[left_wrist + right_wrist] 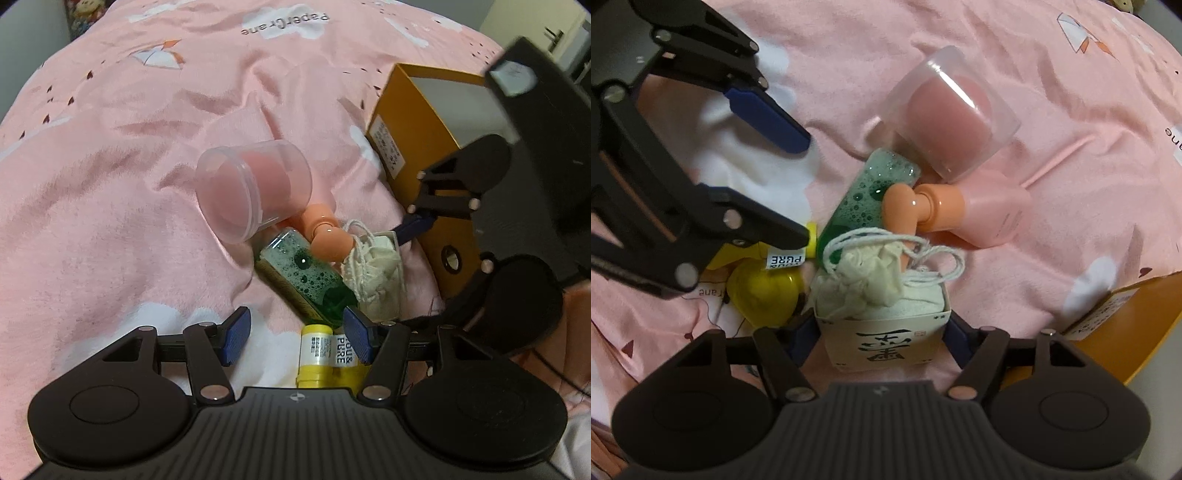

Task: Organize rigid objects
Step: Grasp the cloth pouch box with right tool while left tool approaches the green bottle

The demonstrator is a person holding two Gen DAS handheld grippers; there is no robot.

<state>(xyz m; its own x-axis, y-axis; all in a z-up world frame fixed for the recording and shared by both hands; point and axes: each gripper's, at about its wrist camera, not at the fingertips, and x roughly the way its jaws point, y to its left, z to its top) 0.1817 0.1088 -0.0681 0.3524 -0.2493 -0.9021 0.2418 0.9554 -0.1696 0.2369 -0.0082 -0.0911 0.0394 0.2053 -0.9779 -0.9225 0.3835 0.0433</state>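
— On the bedspread [147,184], where's the box [882,343]?
— Inside my right gripper [879,336], its 2 pads [803,338] touching its sides, beside the green bottle [864,206]. My left gripper [295,336] hangs half-wide over the yellow tube [314,354], holding nothing.

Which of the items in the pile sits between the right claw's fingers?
The small white box holding a drawstring pouch; the other items lie beyond the right claw.

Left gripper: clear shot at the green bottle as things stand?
Probably yes. The left gripper is open just short of the green bottle, nothing between them. But the peach pump bottle and the cloth pouch crowd its far side, and the right gripper works there.
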